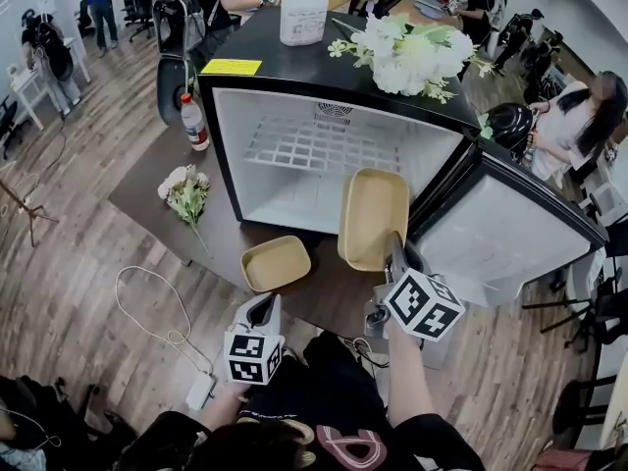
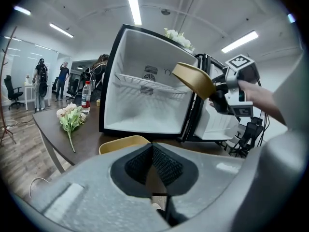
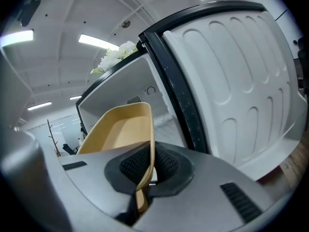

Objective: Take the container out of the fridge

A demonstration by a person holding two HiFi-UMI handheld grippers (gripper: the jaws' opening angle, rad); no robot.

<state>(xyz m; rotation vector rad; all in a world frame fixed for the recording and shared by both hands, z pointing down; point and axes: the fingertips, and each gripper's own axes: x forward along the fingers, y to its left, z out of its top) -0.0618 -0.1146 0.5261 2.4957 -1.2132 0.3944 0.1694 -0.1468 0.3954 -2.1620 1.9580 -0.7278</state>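
Nearest, above the person's dark clothing (image 1: 324, 400), the left gripper (image 1: 263, 312) hovers over the table (image 1: 147, 189) with its jaws closed together on nothing. Just beyond it a tan container (image 1: 276, 262) sits flat on the table and looks empty. To the right, the second tan container (image 1: 373, 216) is tipped up nearly on edge, in front of the lower right corner of the fridge (image 1: 294, 189) and seemingly just clear of the opening. It too is empty. The right gripper (image 1: 395, 251) has its jaws clamped on that container's thin rim from below. The fridge's wire shelf (image 1: 314, 145) is bare. The open door (image 1: 505, 229) stands just to the right.

The hold is my main worry. With only the rim pinched, the container could pivot or slide out of the jaws. It also hangs near the door's inner edge and could knock against it if swung right. Nothing would spill.
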